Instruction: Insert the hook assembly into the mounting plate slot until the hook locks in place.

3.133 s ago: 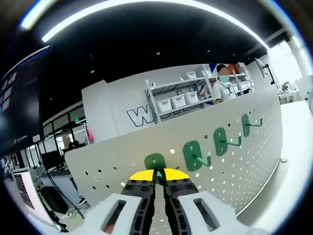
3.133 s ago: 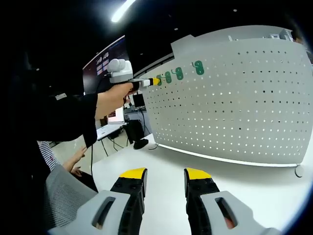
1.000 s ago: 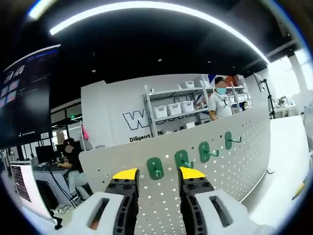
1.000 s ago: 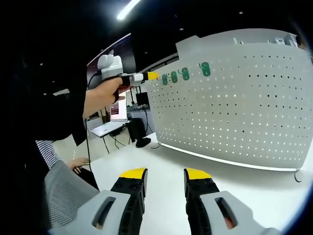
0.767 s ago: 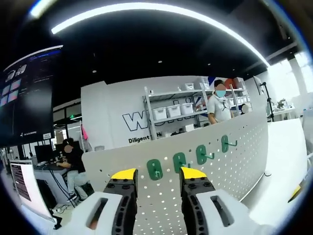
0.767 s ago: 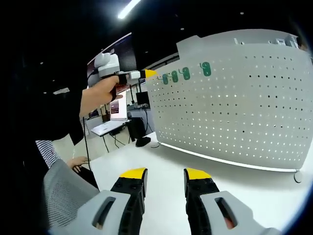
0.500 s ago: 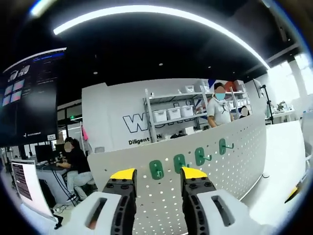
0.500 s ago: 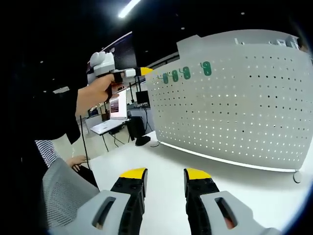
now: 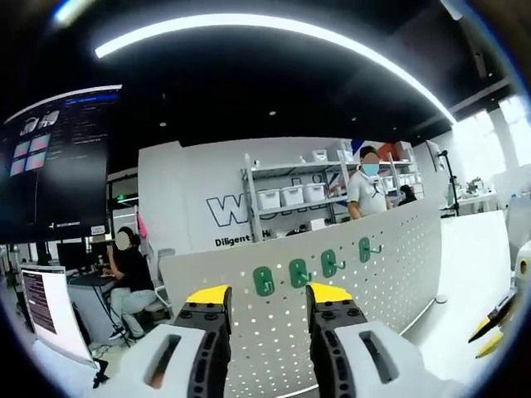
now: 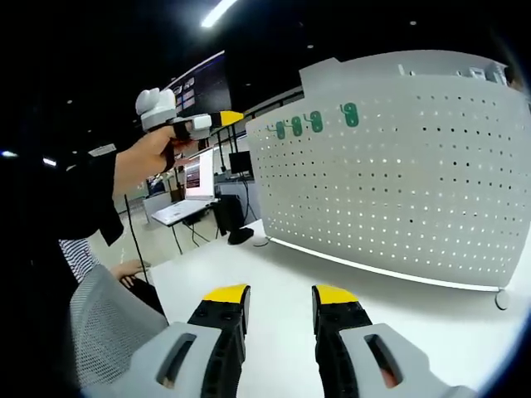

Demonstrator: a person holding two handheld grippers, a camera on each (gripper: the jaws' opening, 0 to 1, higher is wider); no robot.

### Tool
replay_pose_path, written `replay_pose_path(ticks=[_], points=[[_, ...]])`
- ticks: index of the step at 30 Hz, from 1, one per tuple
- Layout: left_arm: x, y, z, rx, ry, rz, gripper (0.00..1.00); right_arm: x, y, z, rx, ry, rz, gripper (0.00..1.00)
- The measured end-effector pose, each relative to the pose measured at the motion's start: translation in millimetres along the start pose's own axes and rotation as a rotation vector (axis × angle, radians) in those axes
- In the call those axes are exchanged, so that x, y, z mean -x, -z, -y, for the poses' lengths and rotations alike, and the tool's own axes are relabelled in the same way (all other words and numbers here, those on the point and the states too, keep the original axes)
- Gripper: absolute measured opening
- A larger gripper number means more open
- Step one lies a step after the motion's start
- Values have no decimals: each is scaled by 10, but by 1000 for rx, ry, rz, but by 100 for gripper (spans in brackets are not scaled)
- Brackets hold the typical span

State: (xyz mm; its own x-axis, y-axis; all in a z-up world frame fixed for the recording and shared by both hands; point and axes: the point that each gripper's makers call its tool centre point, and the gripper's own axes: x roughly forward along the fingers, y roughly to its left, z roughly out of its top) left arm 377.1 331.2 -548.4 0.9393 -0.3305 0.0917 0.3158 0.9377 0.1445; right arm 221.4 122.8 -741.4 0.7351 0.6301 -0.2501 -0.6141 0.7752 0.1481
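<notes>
Your left tool [image 9: 265,292] has let go and drawn back from the white perforated mounting plate [image 9: 398,274]: three seconds ago its yellow-tipped jaws were pinched on the leftmost green plastic hook [image 9: 264,281], and now they stand wide apart with that hook seated on the plate, seen in the gap between them. Beside it hang three more green hooks [image 9: 330,263] in a row running rightward along the plate's upper part.

Your right tool [image 10: 280,293] hangs low over the white desk [image 10: 274,269], jaws likewise wide and holding nothing, well apart from the plate.

Behind the plate, the left gripper view gives you a metal shelving rack with white bins [image 9: 286,196], a white wall with dark lettering [image 9: 222,209], a standing person in a light shirt [image 9: 366,189], a seated person in dark clothes [image 9: 130,278], a large dark screen [image 9: 58,166] at upper left, and a long ceiling light strip [image 9: 265,25]. Yellow tips of your right tool peek in at the far right edge.

From the right gripper view you see what the other cannot: your own hand [image 10: 148,153] gripping the left tool up near the plate's left edge, the dark sleeve [image 10: 66,207] behind it, and a grey mesh chair back [image 10: 108,323] at lower left. The hooks appear there as small green marks high on the plate.
</notes>
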Motion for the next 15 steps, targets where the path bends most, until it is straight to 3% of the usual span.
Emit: replay_pose_path(ticks=[15], points=[[305, 0, 145, 24, 35, 14, 37, 7, 3, -1, 5, 7, -3, 30]])
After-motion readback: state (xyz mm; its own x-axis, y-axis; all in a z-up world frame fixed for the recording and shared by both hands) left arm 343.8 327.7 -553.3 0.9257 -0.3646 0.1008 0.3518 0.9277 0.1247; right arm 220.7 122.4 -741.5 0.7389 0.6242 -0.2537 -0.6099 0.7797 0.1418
